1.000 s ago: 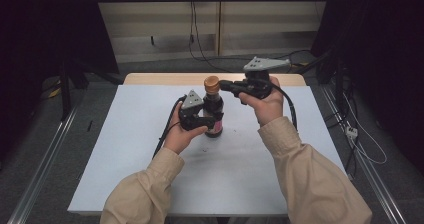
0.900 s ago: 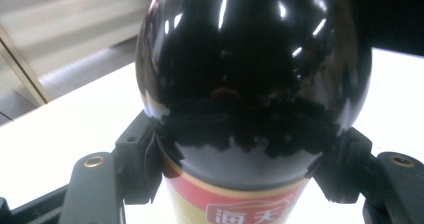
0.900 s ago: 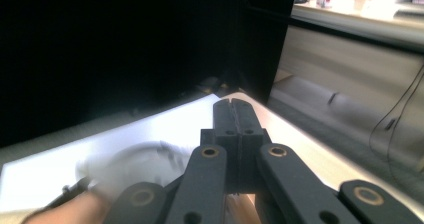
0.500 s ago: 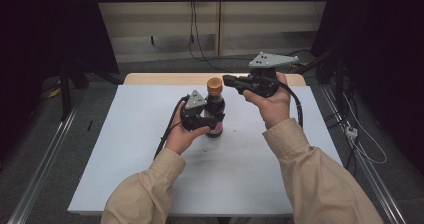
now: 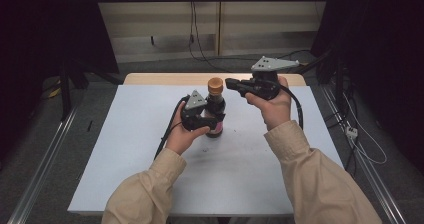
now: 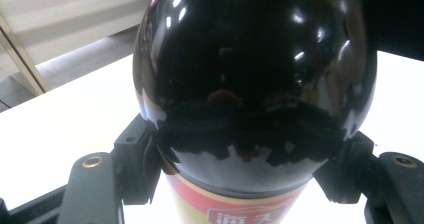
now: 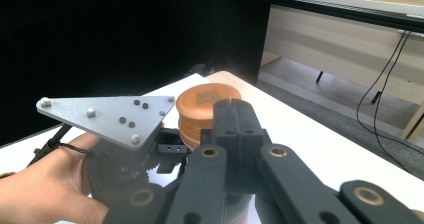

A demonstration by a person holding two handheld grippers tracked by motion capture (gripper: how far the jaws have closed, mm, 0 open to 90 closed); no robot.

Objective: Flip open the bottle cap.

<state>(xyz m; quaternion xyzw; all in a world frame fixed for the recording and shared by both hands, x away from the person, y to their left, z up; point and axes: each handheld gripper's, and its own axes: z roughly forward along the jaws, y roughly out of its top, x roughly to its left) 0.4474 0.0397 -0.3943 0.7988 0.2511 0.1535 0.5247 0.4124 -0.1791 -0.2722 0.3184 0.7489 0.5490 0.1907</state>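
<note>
— Starting at the left: what is the left gripper [image 5: 212, 118] doing?

— It is clamped on the dark bottle [image 5: 216, 115]. In the left gripper view its jaws press on either side of the glossy black body [image 6: 255, 79], just above the red label [image 6: 235, 211]. The bottle stands upright on the white table [image 5: 125, 149], near the far middle, steadied by the left hand [image 5: 182, 134].

— And moving right?

— The orange cap [image 5: 215, 85] sits on the bottle's neck. The right gripper [image 5: 231, 83] is held level with it, just beside it, coming in from the right. In the right gripper view its jaws are together, tips shut in front of the cap [image 7: 202, 109]; I cannot tell whether they touch it.

— So which step is this?

— I judge it the approach to uncapping: the bottle is braced, the cap is on and not yet grasped.

— What does the next move call for?

— Probably spreading the right jaws, bringing them around the cap's ribbed side, closing firmly and twisting, while the left holds the bottle from turning or tipping.
</note>
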